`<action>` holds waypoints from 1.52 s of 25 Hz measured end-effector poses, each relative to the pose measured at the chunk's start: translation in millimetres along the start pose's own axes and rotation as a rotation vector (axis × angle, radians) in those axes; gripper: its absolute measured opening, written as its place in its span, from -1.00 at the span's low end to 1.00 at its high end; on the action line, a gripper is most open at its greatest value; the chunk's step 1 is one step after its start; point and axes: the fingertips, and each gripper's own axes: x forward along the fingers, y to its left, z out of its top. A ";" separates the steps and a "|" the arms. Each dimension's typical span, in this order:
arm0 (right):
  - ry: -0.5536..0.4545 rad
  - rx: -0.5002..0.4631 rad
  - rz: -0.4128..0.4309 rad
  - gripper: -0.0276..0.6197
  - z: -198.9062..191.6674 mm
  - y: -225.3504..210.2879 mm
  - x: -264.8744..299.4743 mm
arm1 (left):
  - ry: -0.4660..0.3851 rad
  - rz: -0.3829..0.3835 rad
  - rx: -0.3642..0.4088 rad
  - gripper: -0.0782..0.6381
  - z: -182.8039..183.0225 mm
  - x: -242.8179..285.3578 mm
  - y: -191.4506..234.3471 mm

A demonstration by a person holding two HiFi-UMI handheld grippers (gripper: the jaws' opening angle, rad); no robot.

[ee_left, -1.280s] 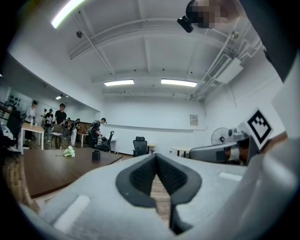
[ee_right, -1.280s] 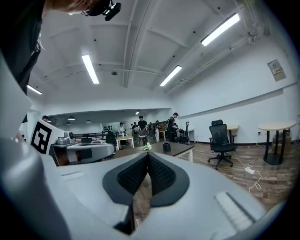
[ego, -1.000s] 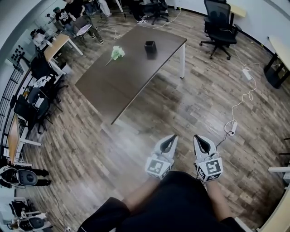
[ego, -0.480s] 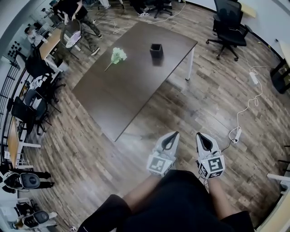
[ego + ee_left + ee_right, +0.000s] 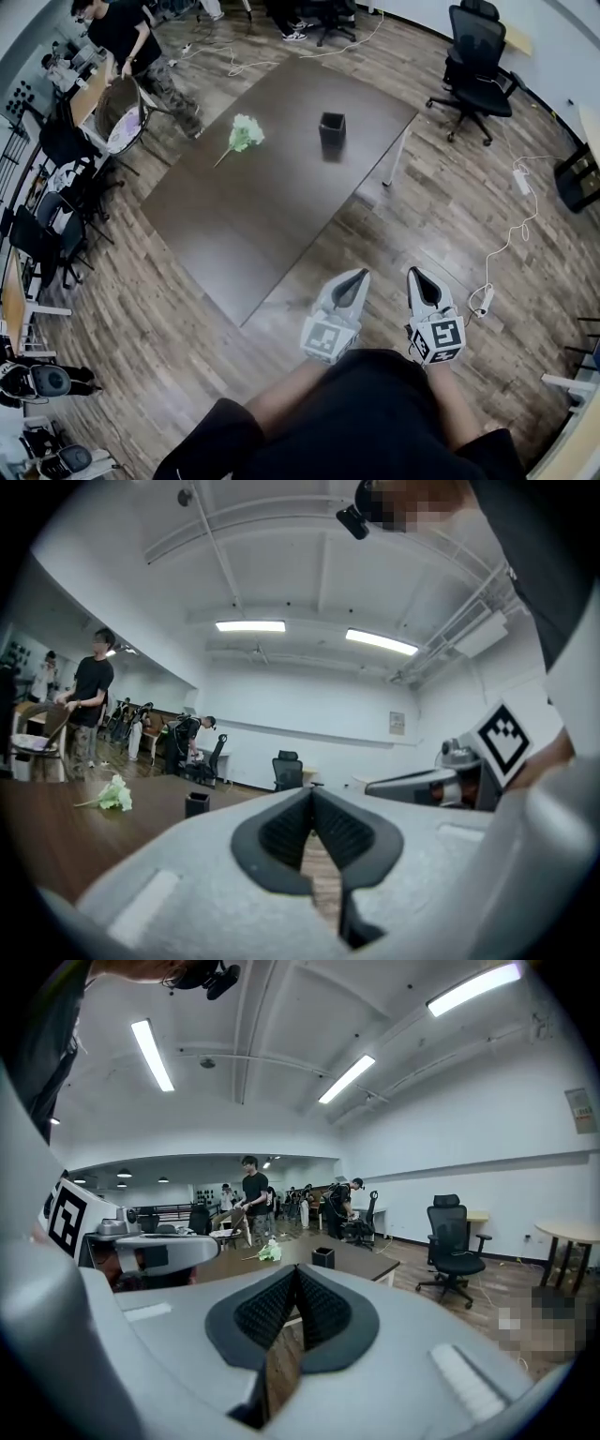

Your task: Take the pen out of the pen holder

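Observation:
A black pen holder [image 5: 332, 125] stands on the far part of a dark brown table [image 5: 234, 234]; no pen shows in it at this distance. A pale green flower [image 5: 244, 133] lies to its left. My left gripper [image 5: 354, 278] and right gripper [image 5: 415, 277] are held side by side over the wooden floor, short of the table's near corner, both shut with nothing in them. The left gripper view shows the pen holder [image 5: 197, 804] and the flower [image 5: 114, 795] far beyond its shut jaws. From the right gripper view, the pen holder [image 5: 322, 1257] sits small past the meeting pads.
Black office chairs [image 5: 478, 56] stand at the back right. A white cable with a power strip [image 5: 483, 300] lies on the floor right of my grippers. A person in black [image 5: 127, 37] handles a chair at the far left, beside desks and more chairs.
The table and pen holder have drawn nearer and slid down in the head view as I walked forward. Both grippers stayed shut and side by side. The person at the left has stepped closer.

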 end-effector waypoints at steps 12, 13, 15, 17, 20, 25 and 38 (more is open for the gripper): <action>-0.027 -0.076 -0.033 -0.91 29.1 -3.2 61.6 | -0.028 0.056 0.047 -0.77 5.7 18.6 83.2; -0.030 -0.072 -0.033 -0.91 29.5 -3.6 63.9 | -0.023 0.059 0.042 -0.77 4.8 18.6 86.3; -0.030 -0.070 -0.023 -0.91 28.3 -5.8 68.6 | -0.043 0.052 0.026 -0.77 7.1 20.9 88.4; -0.027 -0.076 -0.008 -0.91 26.3 -16.3 75.9 | -0.071 0.056 0.019 -0.77 8.4 30.4 89.8; -0.028 -0.061 0.009 -0.91 27.5 -49.1 97.5 | -0.079 0.105 0.019 -0.77 6.2 59.7 100.9; -0.048 -0.034 0.059 -0.91 42.3 -106.3 163.2 | -0.071 0.192 0.027 -0.77 8.3 121.8 139.0; -0.002 -0.051 0.207 -0.91 99.6 -221.4 348.0 | -0.019 0.397 0.043 -0.77 30.5 281.9 268.1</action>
